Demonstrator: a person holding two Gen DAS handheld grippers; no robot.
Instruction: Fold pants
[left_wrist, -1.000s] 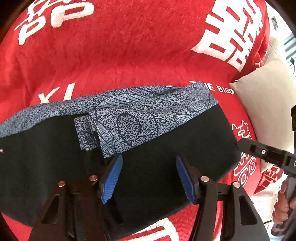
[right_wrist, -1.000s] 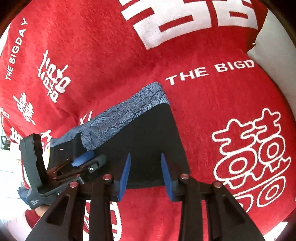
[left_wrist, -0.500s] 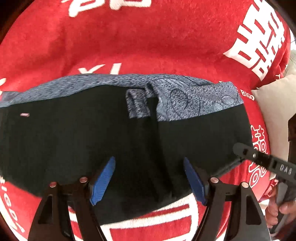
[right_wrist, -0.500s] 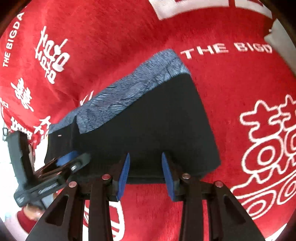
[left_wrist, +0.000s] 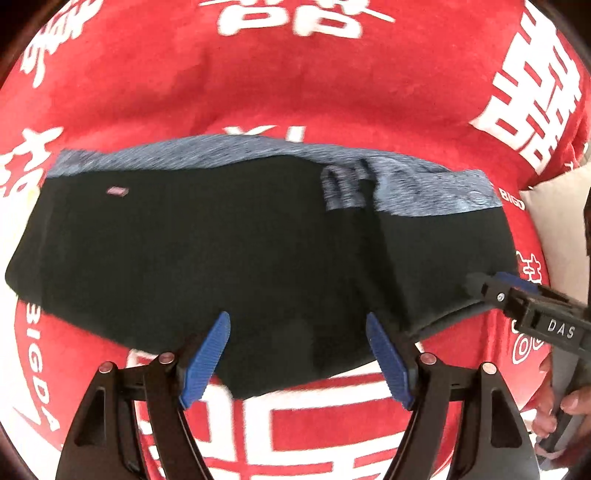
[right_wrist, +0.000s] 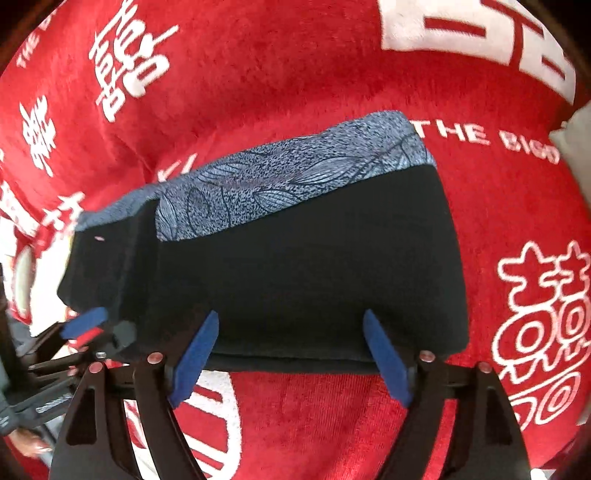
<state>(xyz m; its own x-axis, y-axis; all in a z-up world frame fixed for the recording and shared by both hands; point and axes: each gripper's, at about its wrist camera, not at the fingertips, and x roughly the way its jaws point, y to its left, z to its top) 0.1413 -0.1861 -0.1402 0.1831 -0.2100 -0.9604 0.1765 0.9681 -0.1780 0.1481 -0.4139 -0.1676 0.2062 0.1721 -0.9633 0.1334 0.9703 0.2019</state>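
The pants are black with a blue-grey leaf-print band along the far edge. They lie folded flat on a red blanket and also show in the right wrist view. My left gripper is open and empty, just above the pants' near edge. My right gripper is open and empty at the near edge of the pants' right end. It shows in the left wrist view at the pants' right corner. The left gripper shows in the right wrist view at the pants' left end.
The red blanket with white characters and "THE BIGDAY" lettering covers the whole surface. A beige cushion lies beyond the pants' right end. The person's hands show at the frame edges, one on each handle.
My right gripper has opened wide at the near edge. Both grippers have drawn back and up, so more of the pants shows. The left view has shifted to take in the pants' left end.
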